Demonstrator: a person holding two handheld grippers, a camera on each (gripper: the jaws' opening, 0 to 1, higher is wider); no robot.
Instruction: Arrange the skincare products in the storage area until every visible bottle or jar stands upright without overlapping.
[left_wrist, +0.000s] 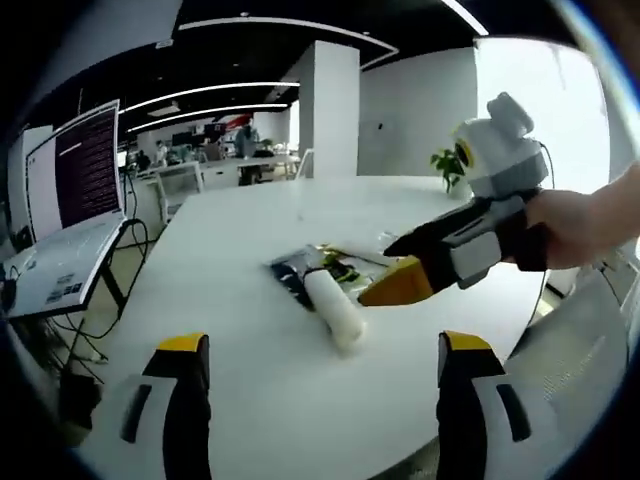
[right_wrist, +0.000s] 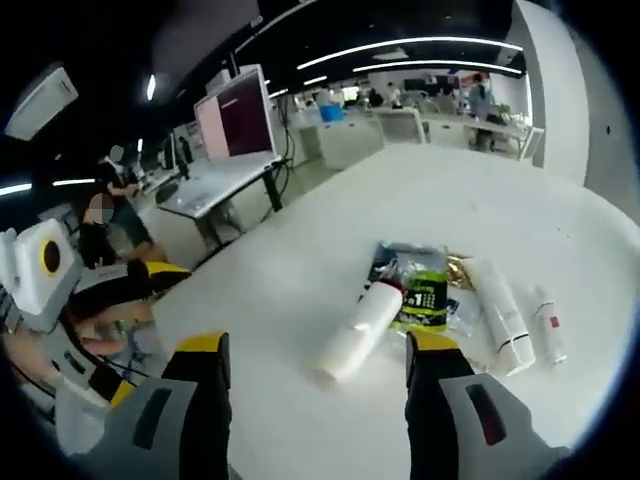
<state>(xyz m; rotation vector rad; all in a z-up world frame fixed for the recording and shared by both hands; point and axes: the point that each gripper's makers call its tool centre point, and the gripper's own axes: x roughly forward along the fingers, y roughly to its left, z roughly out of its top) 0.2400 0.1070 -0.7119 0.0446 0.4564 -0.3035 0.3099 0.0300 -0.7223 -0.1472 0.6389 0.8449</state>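
Left gripper (left_wrist: 320, 375) was wide open, jaws spread with nothing between them, just hovering over the near end of the white table (left_wrist: 250, 300). Right gripper (right_wrist: 318, 365) was the same deal, jaws well apart and empty, and you could also see it coming in from the right in the left gripper view, held by a hand (left_wrist: 585, 225), yellow tips down close to the pile. Just ahead of the right gripper, a white bottle (right_wrist: 360, 330) was lying on its side, its dark-capped end resting against a green-and-black sachet (right_wrist: 425, 295). That same bottle showed up in the left gripper view, flat on the table, out past the jaws. Right of the sachet lay a white tube (right_wrist: 500, 315), also on its side, and just beside that a smaller tube (right_wrist: 547, 325) with a red mark, flat too. A few clear and foil packets (right_wrist: 405, 255) were bunched under and behind them. So none of the products were upright, all clustered mid-table. Further out, a laptop (left_wrist: 70, 220) was open on a side desk at the left, and a small plant (left_wrist: 450, 165) stood at the table's far edge.
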